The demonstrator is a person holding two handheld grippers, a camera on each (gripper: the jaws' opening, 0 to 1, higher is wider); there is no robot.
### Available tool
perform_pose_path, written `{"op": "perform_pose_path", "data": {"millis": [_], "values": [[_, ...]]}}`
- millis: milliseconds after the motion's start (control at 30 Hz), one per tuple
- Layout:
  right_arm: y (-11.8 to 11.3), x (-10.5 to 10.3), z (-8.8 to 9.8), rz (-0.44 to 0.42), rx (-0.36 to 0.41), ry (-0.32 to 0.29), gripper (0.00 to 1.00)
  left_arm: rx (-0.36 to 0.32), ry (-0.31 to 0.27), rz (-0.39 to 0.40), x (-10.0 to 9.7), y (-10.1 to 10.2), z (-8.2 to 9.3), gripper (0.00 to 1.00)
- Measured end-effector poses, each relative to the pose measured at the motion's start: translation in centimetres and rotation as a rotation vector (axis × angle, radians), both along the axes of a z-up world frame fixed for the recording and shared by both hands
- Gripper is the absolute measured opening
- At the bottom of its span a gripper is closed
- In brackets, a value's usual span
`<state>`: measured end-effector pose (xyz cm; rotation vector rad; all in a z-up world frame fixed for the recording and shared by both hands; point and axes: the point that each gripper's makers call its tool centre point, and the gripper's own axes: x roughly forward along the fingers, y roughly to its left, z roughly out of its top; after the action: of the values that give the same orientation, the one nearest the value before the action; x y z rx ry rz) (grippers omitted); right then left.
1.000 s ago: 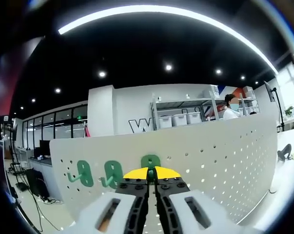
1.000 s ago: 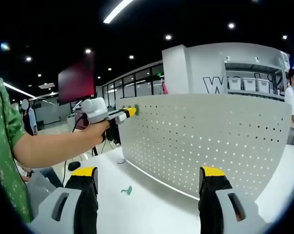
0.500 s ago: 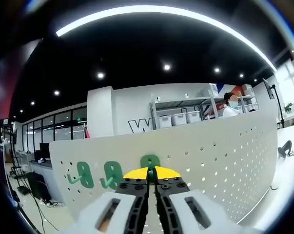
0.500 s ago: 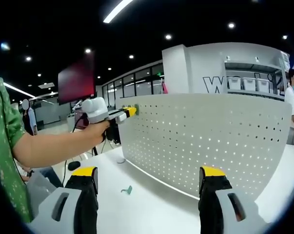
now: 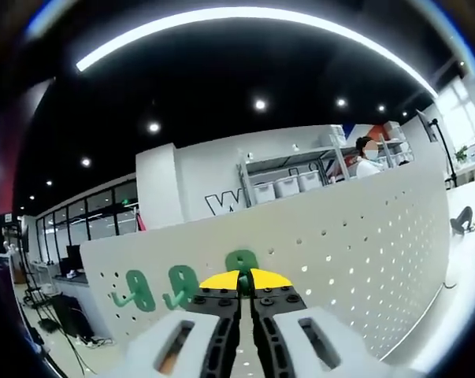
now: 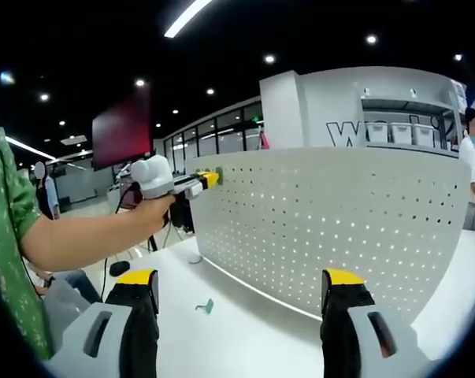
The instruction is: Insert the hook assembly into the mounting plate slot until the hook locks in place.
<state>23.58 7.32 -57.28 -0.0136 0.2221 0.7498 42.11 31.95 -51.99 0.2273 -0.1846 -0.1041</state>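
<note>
Pressing a green hook (image 5: 242, 262) against the pegboard (image 5: 363, 260) near its top edge, the left tool (image 5: 246, 287) is clenched on it; the view has tilted since. The right tool (image 6: 239, 293) hangs released over open worktop (image 6: 245, 331), unchanged.

Left gripper (image 5: 245, 285), left gripper view: two black jaws with yellow tips, several dark screw heads just behind the tips, each jaw on a pale grey-white housing with an oblong slot, rising from bottom centre. Right gripper (image 6: 242, 285), right gripper view: same build, black jaws capped yellow at lower left and lower right, grey-white housings with a dark oblong slot each. Same view, left edge: person's short sleeve (image 6: 5, 236) is green with a small pale speckle pattern; left gripper at centre left shows a white rounded body and a yellow tip.
</note>
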Motion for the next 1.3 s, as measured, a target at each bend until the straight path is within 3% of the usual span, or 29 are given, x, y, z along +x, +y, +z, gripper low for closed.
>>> {"op": "perform_pose_path", "data": {"millis": [133,167,433,633,1300], "values": [[-0.1,0.0,-0.1,-0.005,0.005,0.003,0.86,0.02,0.002,-0.002,0.0,0.0,0.0,0.02],[-0.1,0.0,-0.1,-0.005,0.008,0.004,0.86,0.064,0.011,0.008,0.0,0.0,-0.2,0.02],[0.1,0.0,-0.1,-0.005,0.009,0.005,0.86,0.017,0.005,-0.003,0.1,0.1,-0.2,0.03],[0.3,-0.1,-0.1,-0.003,0.007,0.005,0.86,-0.136,0.03,-0.018,0.2,0.5,-0.7,0.04],[0.1,-0.1,0.0,-0.007,0.004,-0.003,0.86,-0.128,0.04,-0.021,0.2,0.3,-1.4,0.09]]}}
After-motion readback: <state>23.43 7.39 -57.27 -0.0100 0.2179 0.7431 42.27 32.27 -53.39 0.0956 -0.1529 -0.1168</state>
